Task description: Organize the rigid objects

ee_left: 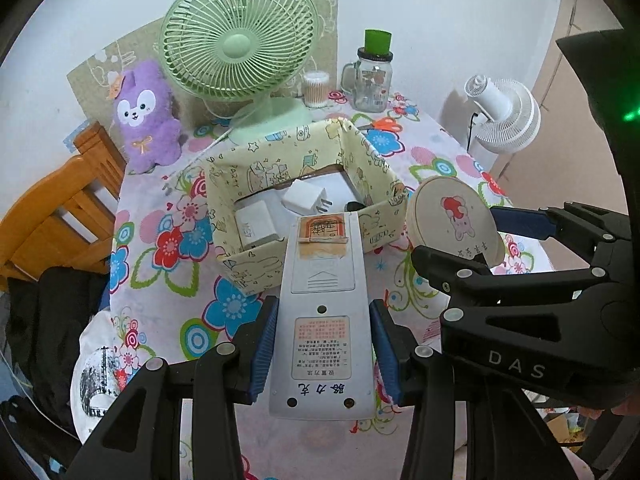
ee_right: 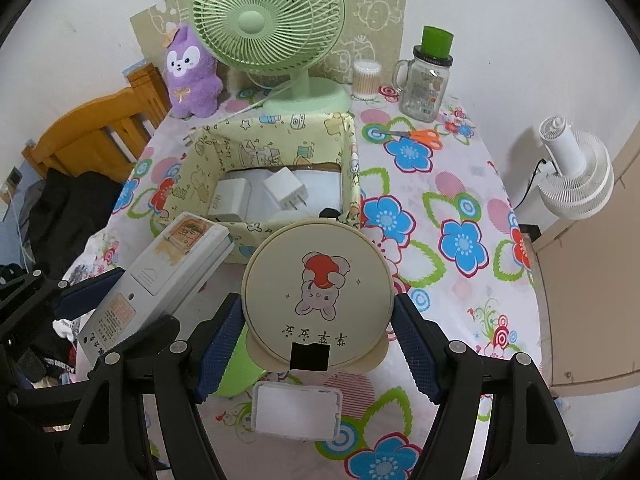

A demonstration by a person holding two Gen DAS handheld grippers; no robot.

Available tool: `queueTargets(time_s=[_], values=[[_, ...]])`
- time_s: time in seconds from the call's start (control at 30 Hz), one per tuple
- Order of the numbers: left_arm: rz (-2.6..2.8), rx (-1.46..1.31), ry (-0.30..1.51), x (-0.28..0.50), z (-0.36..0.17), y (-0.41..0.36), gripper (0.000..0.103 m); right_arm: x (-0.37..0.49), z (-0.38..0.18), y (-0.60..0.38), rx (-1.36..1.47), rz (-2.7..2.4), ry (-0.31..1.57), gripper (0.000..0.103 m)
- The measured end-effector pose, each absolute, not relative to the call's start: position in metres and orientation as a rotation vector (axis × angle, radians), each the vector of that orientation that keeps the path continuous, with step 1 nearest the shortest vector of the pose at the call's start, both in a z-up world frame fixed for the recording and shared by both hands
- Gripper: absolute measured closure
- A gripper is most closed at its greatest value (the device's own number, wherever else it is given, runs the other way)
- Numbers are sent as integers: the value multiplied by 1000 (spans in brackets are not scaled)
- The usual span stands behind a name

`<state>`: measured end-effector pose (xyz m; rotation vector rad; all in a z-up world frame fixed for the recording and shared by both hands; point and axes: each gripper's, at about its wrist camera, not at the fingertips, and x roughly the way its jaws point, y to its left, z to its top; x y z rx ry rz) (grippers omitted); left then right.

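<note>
Left wrist view: the left gripper is clamped by its blue pads on the sides of a long grey-white plastic remote control, held back side up above a table under a floral-print tablecloth. The remote's far end reaches over the near wall of an open cardboard box wrapped in pale yellow cartoon paper. Inside the box lie two white plug adapters. At right, the right gripper carries a round cream disc with a rabbit picture, just beside the box's right corner. Behind the box stand a green desk fan, a purple plush toy, a glass jar mug with a green cap and a tub of cotton swabs. A white fan stands off the table's right edge and a wooden chair at its left.

Right wrist view: the right gripper, jaws partly spread, grips the round cream disc at its two edges, just in front of the yellow box. The remote hangs tilted at left in the left gripper, near the box's front left corner. Orange-handled scissors lie on the cloth right of the box, and a small white rectangular pad lies below the disc.
</note>
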<state>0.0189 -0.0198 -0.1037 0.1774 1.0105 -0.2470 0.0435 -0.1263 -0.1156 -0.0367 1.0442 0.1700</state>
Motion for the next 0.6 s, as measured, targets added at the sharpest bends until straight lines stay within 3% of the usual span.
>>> queueTargets(time_s=[0.6], values=[[-201, 157, 989, 43, -94, -16, 57, 76, -105, -122, -59, 222, 1043, 27]])
